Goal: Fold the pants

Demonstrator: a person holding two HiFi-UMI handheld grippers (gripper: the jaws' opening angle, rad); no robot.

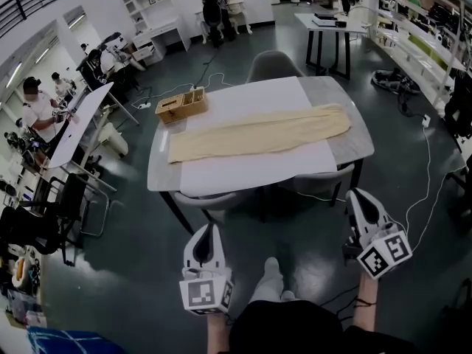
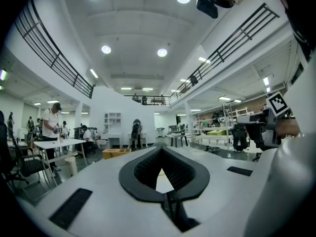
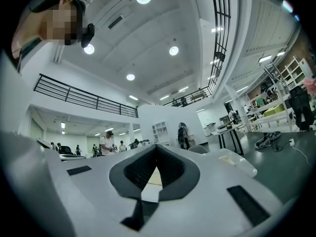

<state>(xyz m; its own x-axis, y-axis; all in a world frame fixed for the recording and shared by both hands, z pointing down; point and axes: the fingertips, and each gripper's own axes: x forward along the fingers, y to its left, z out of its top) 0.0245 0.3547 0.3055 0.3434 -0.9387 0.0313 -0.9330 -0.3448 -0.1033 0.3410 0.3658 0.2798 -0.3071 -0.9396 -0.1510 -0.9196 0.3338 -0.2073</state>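
Pants (image 1: 258, 133): pale yellow, laid out flat at full length, legs together, in one long strip. Which end is the waist cannot be told.
Pants location: on the white sheet (image 1: 251, 174), running across the table from left to right in the head view, the right end slightly farther away. No gripper touches them.
White sheet: covers the middle of the table (image 1: 352, 144); grey tabletop shows bare at both ends.
Wooden box (image 1: 181, 105): open-topped, with compartments, on the far left corner of the table, just beside the pants' left end and apart from it.
Chair (image 1: 274, 65): grey, pushed in at the far side of the table.
Left gripper (image 1: 209, 231): tongs pressed together, tips meeting, nothing pinched. Held over the floor short of the table's near edge, pointing toward the table, well apart from the pants.
Right gripper (image 1: 355, 195): tongs pressed together, nothing between them. Also short of the near edge, at the table's right corner, well apart from the pants.
Gripper spacing: the two are well apart, the person's shoes (image 1: 269, 280) on the floor between them.
Floor: dark grey; a white cable (image 1: 428, 169) trails to the right of the table.
Surroundings: people seated at a white desk (image 1: 77, 124) to the left; shelving along the right wall.
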